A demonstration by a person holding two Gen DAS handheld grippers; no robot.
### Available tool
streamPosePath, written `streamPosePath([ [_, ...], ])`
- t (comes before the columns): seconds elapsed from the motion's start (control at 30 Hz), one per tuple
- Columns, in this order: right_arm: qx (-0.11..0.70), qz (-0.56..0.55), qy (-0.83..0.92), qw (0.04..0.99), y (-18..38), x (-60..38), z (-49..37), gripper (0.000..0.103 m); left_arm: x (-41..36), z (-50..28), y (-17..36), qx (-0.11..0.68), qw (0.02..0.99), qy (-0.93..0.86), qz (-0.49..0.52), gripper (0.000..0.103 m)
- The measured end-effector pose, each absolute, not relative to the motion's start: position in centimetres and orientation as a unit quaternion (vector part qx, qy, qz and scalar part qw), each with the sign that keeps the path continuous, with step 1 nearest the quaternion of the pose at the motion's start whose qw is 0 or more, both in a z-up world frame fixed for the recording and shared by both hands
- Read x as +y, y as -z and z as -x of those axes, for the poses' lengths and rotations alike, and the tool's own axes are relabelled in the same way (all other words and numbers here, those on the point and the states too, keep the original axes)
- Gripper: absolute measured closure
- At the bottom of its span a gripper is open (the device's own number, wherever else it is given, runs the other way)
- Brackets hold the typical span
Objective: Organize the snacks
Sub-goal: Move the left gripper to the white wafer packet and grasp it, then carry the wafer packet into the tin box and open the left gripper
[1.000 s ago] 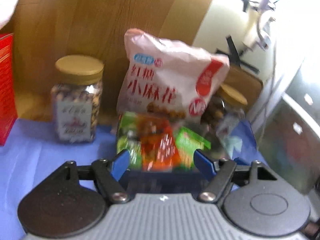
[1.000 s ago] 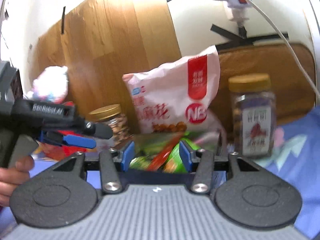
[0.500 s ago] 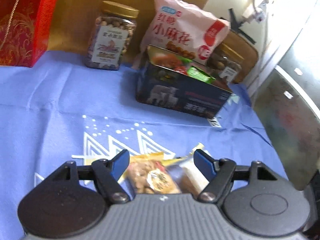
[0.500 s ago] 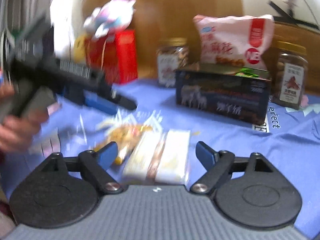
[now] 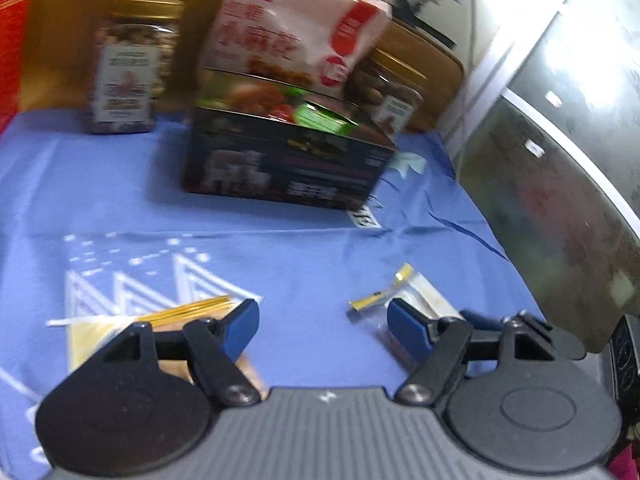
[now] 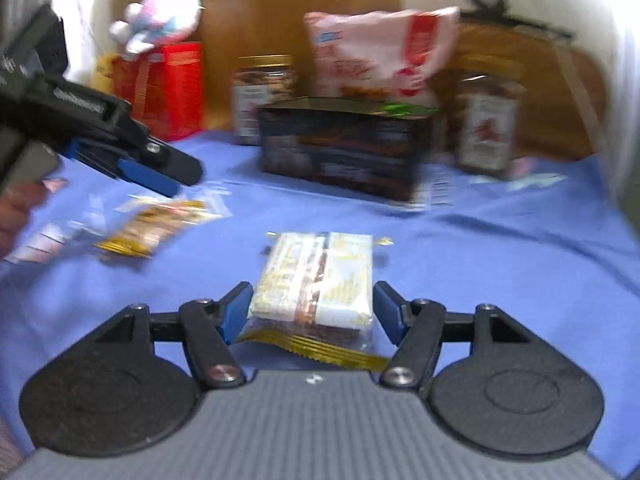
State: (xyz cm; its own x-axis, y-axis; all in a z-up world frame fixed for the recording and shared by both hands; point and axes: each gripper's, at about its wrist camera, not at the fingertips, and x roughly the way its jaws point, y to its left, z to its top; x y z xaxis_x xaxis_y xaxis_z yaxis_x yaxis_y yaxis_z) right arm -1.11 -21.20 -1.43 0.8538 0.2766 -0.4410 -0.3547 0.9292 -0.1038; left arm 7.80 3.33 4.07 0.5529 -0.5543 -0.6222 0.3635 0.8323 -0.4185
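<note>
A dark open box [image 5: 288,160] with snack packets inside stands on the blue cloth; it also shows in the right wrist view [image 6: 344,148]. My left gripper [image 5: 322,326] is open over bare cloth, with a yellow-edged snack packet [image 5: 168,320] under its left finger and another packet [image 5: 404,296] by its right finger. My right gripper [image 6: 314,310] is open around a white and brown bar packet [image 6: 320,276] lying on the cloth. The left gripper [image 6: 152,168] shows there, above a yellow packet [image 6: 152,228].
Behind the box stand a pink snack bag [image 5: 296,32], two nut jars [image 5: 128,68] [image 6: 486,124], a red box [image 6: 164,84] with a plush toy [image 6: 164,16] and a wooden board [image 6: 280,8]. A metal surface [image 5: 560,160] rises at the right.
Both grippers have drawn back from the box toward the near cloth and lowered. The right gripper has come down around the bar packet. The left gripper has shifted right between two packets.
</note>
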Motion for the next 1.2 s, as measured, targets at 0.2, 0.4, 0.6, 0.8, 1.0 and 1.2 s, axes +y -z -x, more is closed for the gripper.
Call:
streamPosePath([
  [0.2, 0.213, 0.053, -0.151, 0.964, 1.8, -24.4, 2.2, 0.020, -2.2, -9.2, -4.3, 0.397, 0.865, 0.298, 0.074, 0.025],
  [0.4, 0.243, 0.051, -0.158, 0.956, 2.9, -23.9, 1.8, 0.019, -6.4, -10.6, -3.0, 0.417, 0.853, 0.313, 0.036, 0.025],
  [0.6, 0.239, 0.067, -0.172, 0.953, 3.1, -22.4, 0.4, 0.037, -8.0, -11.2, -1.3, 0.431, 0.838, 0.333, 0.035, 0.032],
  [0.8, 0.221, 0.089, -0.174, 0.956, 2.7, -21.1, -0.5, 0.066, -7.1, -10.2, -2.6, 0.415, 0.845, 0.335, 0.036, 0.046],
  [1.0, 0.164, 0.106, -0.194, 0.961, 0.3, -19.6, -1.5, 0.069, -3.9, -10.0, -5.8, 0.364, 0.875, 0.314, 0.050, 0.047],
  [1.2, 0.098, 0.134, -0.213, 0.963, -3.3, -17.0, -4.7, 0.069, -1.1, -12.0, -10.2, 0.301, 0.910, 0.279, 0.059, 0.046],
])
